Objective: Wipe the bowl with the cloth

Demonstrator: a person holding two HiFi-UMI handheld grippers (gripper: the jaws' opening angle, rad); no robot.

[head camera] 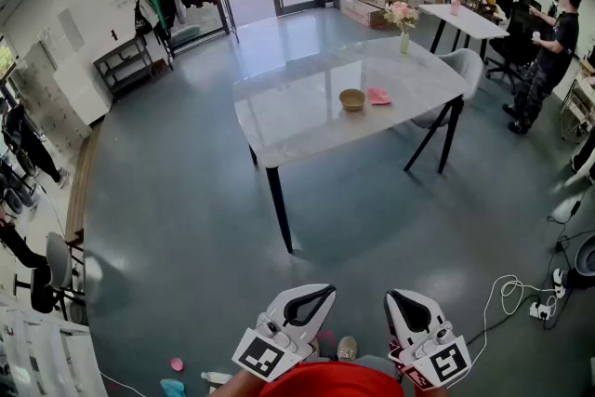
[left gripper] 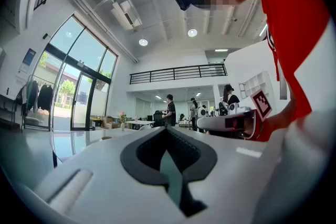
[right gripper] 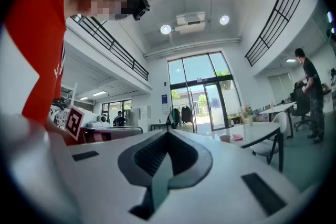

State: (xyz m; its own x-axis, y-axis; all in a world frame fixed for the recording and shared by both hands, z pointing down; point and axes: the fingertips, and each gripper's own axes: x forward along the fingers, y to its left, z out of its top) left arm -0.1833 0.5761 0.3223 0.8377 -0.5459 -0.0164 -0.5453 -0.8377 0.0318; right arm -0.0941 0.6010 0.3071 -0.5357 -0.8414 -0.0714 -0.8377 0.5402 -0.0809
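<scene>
Both clenched on nothing: the left hand-held gripper (head camera: 319, 295) and right hand-held gripper (head camera: 398, 300) ride level at the person's waist, probably just a carrying pose, well apart from the counter (head camera: 307, 121). The bowl (head camera: 351, 99) sits mid-counter with the pink cloth (head camera: 378, 95) just beside it. A flower vase (head camera: 403, 19) marks the far corner and a chair (head camera: 462, 70) the right edge; only floor (head camera: 186, 228) lies between.

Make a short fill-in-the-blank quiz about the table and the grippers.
In the head view, the pink cloth lies just ___ of the bowl on the table.
The vase at the table's far edge holds ___.
The left gripper and the right gripper both have their jaws ___.
Missing words: right; flowers; shut.
</scene>
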